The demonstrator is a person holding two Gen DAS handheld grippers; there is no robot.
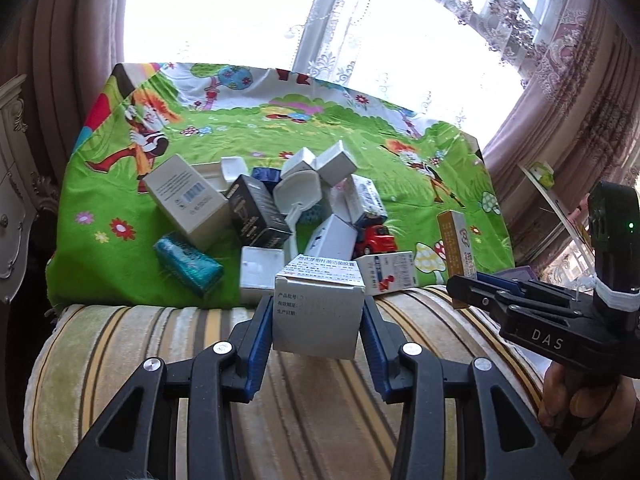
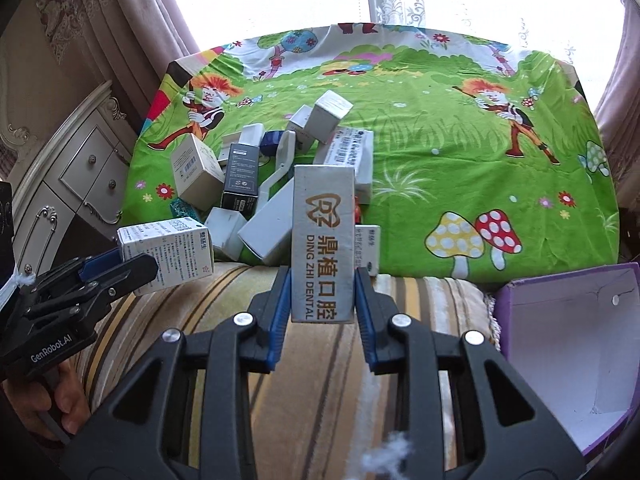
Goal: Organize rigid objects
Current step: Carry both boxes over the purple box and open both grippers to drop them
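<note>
My left gripper (image 1: pixel 318 322) is shut on a white medicine box (image 1: pixel 318 312), held above the striped cushion; this box also shows in the right wrist view (image 2: pixel 168 252). My right gripper (image 2: pixel 322 296) is shut on a tall grey dental box (image 2: pixel 323 240) with gold lettering, held upright; it shows in the left wrist view (image 1: pixel 456 256) at the right. Behind both lies a pile of boxes (image 1: pixel 256 208) on the green cartoon cloth (image 1: pixel 400 168), with a black box (image 2: pixel 239 176), a teal brush (image 1: pixel 188 264) and a red toy car (image 1: pixel 376 240).
An open purple box with white inside (image 2: pixel 568 344) stands at the right on the striped cushion (image 2: pixel 160 320). A white carved drawer cabinet (image 2: pixel 72 184) is at the left. Curtains and a bright window are behind the cloth.
</note>
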